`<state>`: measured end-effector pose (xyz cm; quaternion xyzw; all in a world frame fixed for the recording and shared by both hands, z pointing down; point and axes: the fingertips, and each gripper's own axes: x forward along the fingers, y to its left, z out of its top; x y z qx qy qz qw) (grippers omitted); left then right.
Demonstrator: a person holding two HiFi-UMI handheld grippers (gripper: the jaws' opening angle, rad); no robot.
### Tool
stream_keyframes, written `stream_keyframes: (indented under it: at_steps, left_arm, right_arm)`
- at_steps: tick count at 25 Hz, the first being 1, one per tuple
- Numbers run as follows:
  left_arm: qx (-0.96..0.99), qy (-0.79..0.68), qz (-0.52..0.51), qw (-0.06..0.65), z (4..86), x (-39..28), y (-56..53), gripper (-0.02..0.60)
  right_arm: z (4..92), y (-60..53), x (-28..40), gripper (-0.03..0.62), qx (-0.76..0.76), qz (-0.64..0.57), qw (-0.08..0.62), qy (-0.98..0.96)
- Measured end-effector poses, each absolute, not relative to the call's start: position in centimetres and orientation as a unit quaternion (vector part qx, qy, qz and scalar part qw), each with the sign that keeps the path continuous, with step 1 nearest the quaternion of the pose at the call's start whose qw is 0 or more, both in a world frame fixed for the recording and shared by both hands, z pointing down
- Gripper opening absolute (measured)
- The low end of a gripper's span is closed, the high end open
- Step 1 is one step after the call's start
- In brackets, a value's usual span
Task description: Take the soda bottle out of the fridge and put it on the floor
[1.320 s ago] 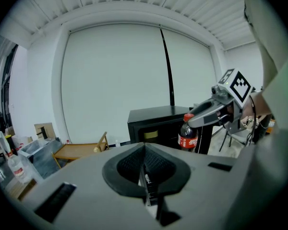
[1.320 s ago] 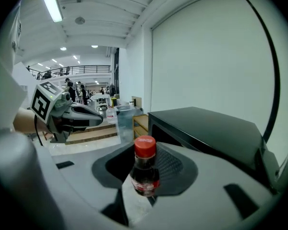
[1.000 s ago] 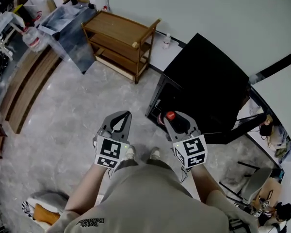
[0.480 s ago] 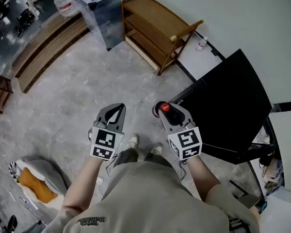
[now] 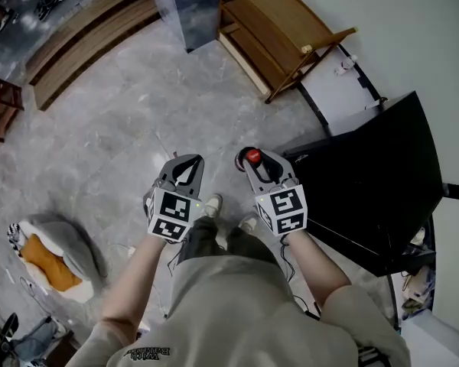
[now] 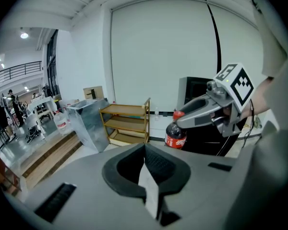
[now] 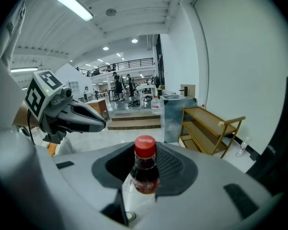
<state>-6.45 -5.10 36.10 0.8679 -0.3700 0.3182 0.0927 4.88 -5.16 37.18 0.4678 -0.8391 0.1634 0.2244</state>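
The left gripper point(image 5: 187, 167) is holding its jaws pressed together on nothing, while just to its right the right gripper point(image 5: 254, 164) is clamping the bottle point(image 7: 145, 171) at the neck, with the red cap showing above the jaws and the dark body hanging below. Both are hovering over the grey floor point(image 5: 115, 121), the bottle clear of it. The black fridge point(image 5: 375, 174) is standing just right of the right gripper, and a wooden shelf point(image 5: 279, 33) is standing well beyond both.

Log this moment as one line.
right gripper: jaws shut on bottle | left gripper: jaws shut, empty | bottle: upright, above floor, beside fridge
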Motion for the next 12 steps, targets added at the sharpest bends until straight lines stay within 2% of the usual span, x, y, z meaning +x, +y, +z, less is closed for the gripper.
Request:
stream_keyframes:
  at_steps: [12]
  left_arm:
    - [0.849, -0.362, 0.347, 0.167, 48.8, -8.6, -7.0, 0.006]
  right_arm:
    - [50.6, -7.1, 1.3, 0.110, 0.432, 0.194, 0.290, -0.832]
